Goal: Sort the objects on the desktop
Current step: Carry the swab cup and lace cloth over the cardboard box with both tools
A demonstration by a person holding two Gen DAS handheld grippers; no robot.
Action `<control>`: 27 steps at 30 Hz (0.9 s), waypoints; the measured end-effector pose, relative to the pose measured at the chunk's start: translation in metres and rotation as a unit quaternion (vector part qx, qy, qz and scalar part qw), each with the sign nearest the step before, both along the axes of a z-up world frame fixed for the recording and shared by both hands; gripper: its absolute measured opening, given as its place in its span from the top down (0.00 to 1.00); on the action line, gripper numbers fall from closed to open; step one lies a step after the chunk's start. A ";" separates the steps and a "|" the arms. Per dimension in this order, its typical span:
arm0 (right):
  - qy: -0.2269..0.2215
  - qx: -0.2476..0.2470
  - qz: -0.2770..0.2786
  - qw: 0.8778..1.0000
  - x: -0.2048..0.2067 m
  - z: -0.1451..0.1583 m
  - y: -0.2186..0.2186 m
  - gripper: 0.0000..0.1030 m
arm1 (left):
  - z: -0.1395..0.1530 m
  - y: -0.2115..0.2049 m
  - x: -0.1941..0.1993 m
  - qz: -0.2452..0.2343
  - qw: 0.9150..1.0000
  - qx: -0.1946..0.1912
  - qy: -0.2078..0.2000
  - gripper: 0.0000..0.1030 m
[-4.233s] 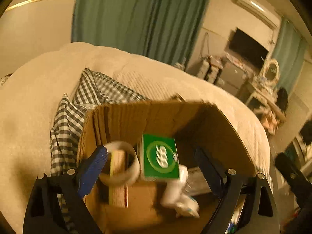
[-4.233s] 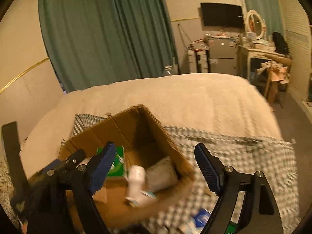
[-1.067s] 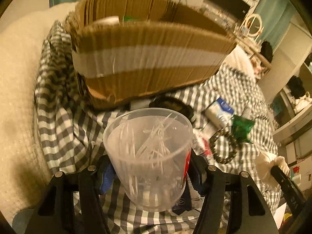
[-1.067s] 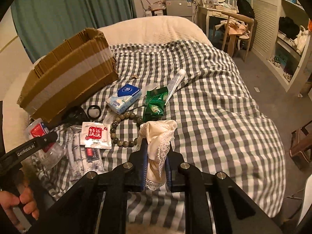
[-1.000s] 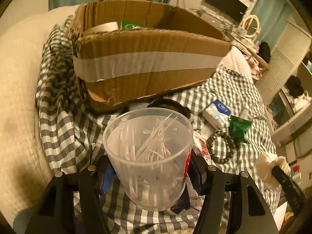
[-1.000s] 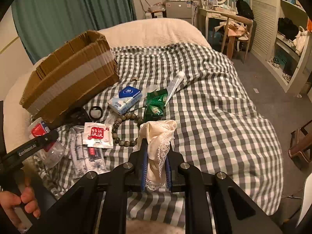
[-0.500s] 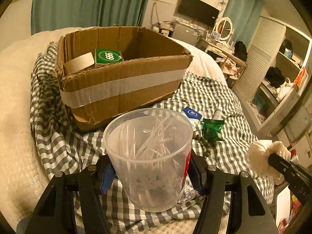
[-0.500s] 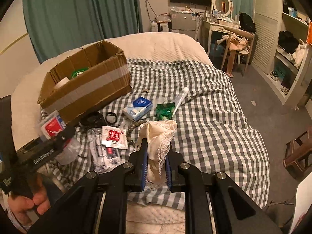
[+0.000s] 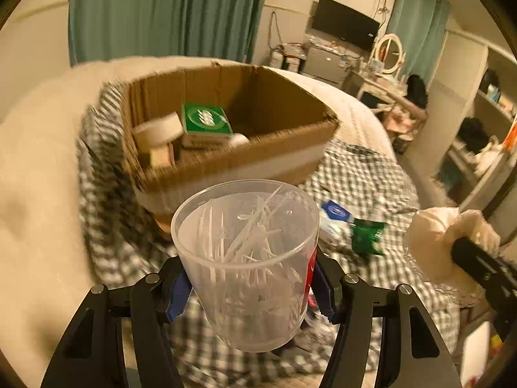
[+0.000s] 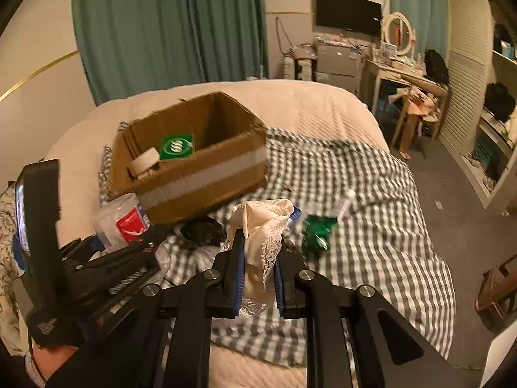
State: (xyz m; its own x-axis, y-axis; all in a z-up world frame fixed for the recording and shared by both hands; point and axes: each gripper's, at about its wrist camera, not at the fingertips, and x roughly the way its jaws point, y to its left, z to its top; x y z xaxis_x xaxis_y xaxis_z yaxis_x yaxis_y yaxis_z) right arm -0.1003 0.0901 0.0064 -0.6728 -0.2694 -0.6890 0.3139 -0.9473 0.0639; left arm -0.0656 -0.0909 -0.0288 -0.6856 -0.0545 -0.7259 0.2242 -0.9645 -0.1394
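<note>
Two grippers loaded | left gripper (image 9: 250, 283) clamps clear plastic cup of white picks (image 9: 247, 258) | right gripper (image 10: 258, 278) pinches cream lace cloth (image 10: 263, 226) | open brown cardboard box (image 10: 206, 174) beyond

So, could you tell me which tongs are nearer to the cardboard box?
Left. The left tongs hold the plastic cup just before the cardboard box; the right tongs, gripping lace cloth, sit farther back.

Checked cloth (image 9: 365, 174) and the stuff on it are motion-smeared in the left wrist view; that blue-white packet (image 9: 334, 210) label's unreadable. The clear cup (image 9: 248, 258) hides whatever's right behind it.
</note>
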 end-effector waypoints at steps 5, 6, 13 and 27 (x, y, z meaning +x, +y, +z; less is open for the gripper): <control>0.010 0.000 0.020 1.000 -0.014 0.010 -0.020 0.86 | 0.020 -0.004 -0.012 -0.001 1.000 0.000 0.010 0.37; 0.012 0.002 0.025 1.000 -0.017 0.011 -0.024 0.86 | 0.025 -0.004 -0.014 0.001 1.000 -0.002 0.015 0.37; 0.053 -0.011 0.033 0.998 -0.036 0.030 -0.040 0.86 | 0.050 -0.014 -0.038 0.035 0.999 -0.008 0.037 0.37; 0.075 -0.027 0.055 0.995 -0.116 0.034 -0.073 0.86 | 0.065 -0.058 -0.121 0.091 0.993 0.027 0.074 0.37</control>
State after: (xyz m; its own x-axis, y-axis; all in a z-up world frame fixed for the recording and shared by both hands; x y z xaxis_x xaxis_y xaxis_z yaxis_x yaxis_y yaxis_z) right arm -0.2166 0.0173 0.0400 -0.7311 -0.3810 -0.5660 0.4252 -0.9032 0.0587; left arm -0.1863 -0.1486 0.0367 -0.7675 -0.1508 -0.6230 0.3673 -0.9000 -0.2347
